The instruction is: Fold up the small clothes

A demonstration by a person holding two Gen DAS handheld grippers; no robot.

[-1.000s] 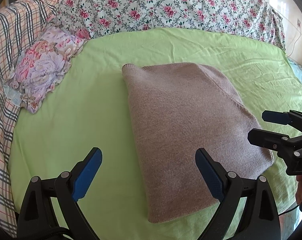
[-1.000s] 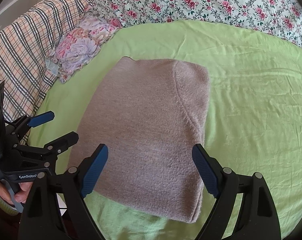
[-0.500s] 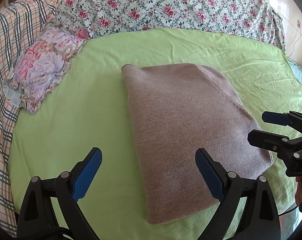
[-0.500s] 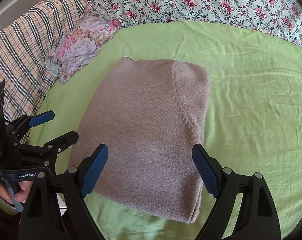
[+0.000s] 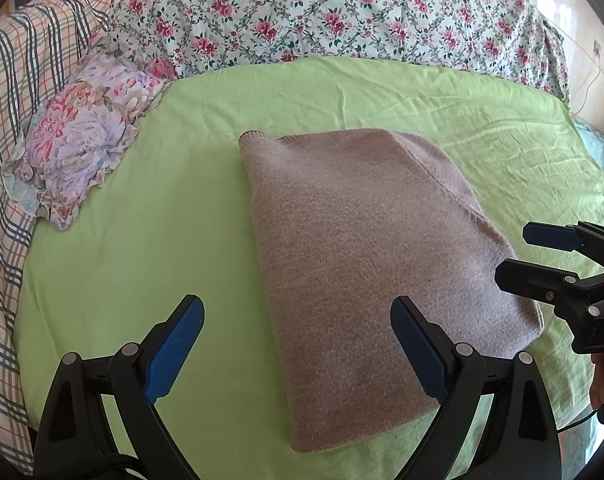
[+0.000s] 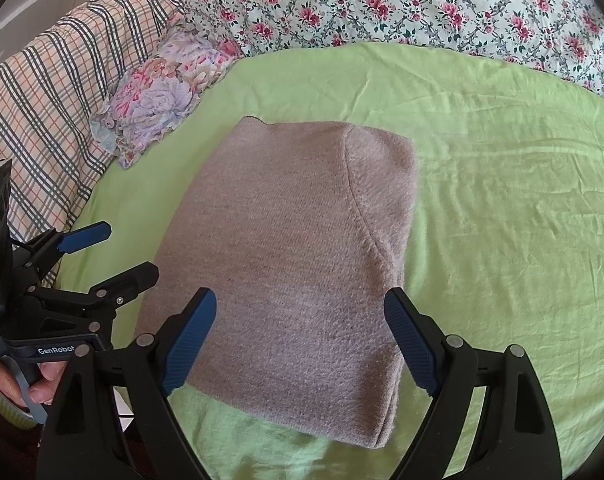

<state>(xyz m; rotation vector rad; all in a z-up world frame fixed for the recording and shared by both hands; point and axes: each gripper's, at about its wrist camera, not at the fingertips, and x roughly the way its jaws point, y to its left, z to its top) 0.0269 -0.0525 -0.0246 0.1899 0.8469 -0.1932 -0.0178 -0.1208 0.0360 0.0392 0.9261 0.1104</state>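
While the folded sweater (image 5: 366, 256) lies flat, left claw (image 5: 297, 344) and right claw (image 6: 302, 336) wide apart, empty, above it.

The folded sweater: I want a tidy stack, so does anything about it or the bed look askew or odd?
Nothing stands out. The sweater lies flat in a neat folded rectangle on the green sheet, only slightly angled. Both the left gripper and right gripper are open, holding nothing.

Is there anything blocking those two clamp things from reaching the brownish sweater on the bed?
Nothing visible does. The sweater lies folded on the green sheet, with both the left gripper and right gripper open just before its near edge.
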